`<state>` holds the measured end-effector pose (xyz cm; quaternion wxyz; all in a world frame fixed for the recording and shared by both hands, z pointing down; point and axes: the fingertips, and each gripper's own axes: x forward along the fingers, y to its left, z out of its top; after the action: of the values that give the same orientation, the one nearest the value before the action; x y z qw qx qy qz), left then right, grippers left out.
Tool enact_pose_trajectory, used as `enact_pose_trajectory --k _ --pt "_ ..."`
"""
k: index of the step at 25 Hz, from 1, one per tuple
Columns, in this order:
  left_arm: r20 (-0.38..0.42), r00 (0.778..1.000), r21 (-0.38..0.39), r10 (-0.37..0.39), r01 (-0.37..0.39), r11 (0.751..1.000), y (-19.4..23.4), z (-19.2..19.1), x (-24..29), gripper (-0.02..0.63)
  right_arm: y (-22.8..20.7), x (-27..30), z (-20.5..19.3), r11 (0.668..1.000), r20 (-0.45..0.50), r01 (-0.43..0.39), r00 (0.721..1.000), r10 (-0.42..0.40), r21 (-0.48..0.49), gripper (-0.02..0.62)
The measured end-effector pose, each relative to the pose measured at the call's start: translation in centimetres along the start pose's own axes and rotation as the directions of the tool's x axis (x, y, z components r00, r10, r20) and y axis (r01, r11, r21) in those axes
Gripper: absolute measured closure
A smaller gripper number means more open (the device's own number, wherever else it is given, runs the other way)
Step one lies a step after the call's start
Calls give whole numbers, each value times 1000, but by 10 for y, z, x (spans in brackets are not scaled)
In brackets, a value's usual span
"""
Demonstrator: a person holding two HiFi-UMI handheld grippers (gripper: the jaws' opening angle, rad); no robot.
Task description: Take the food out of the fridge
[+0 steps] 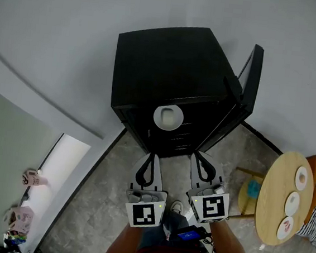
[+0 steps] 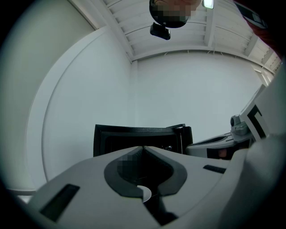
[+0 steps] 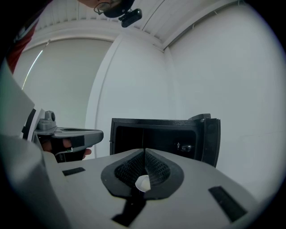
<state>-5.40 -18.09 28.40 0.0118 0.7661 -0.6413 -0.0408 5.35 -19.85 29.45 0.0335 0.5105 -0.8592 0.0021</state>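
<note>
A small black fridge (image 1: pixel 168 79) stands against the white wall with its door (image 1: pixel 251 77) swung open to the right. Inside, on a shelf, sits a white plate or bowl (image 1: pixel 168 117); whether it carries food I cannot tell. My left gripper (image 1: pixel 151 157) and right gripper (image 1: pixel 199 156) hover side by side just in front of the opening, both shut with nothing between the jaws. The fridge (image 2: pixel 138 139) shows ahead in the left gripper view, and the fridge (image 3: pixel 161 134) with its open door (image 3: pixel 210 138) in the right gripper view.
A round wooden table (image 1: pixel 283 198) with three small plates stands at the right, with a stool (image 1: pixel 250 196) beside it. Grey stone floor (image 1: pixel 98 212) lies underfoot. A white step and pink items (image 1: pixel 33 178) are at the left.
</note>
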Motion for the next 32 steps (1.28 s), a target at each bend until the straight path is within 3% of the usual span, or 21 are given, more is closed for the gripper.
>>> enact_pose_trajectory --k 25,29,32 --pt "-84 996 -9 14 -15 1000 19 -112 20 593 -4 39 -108 999 -60 6 998 -4 34 572" --pt "-107 994 -6 19 -19 1000 20 -137 21 592 -3 44 -136 1000 -104 -6 995 9 24 572" --pt "-118 993 -4 21 -21 1000 21 -154 20 592 -1 51 -145 999 -79 -7 997 10 38 572"
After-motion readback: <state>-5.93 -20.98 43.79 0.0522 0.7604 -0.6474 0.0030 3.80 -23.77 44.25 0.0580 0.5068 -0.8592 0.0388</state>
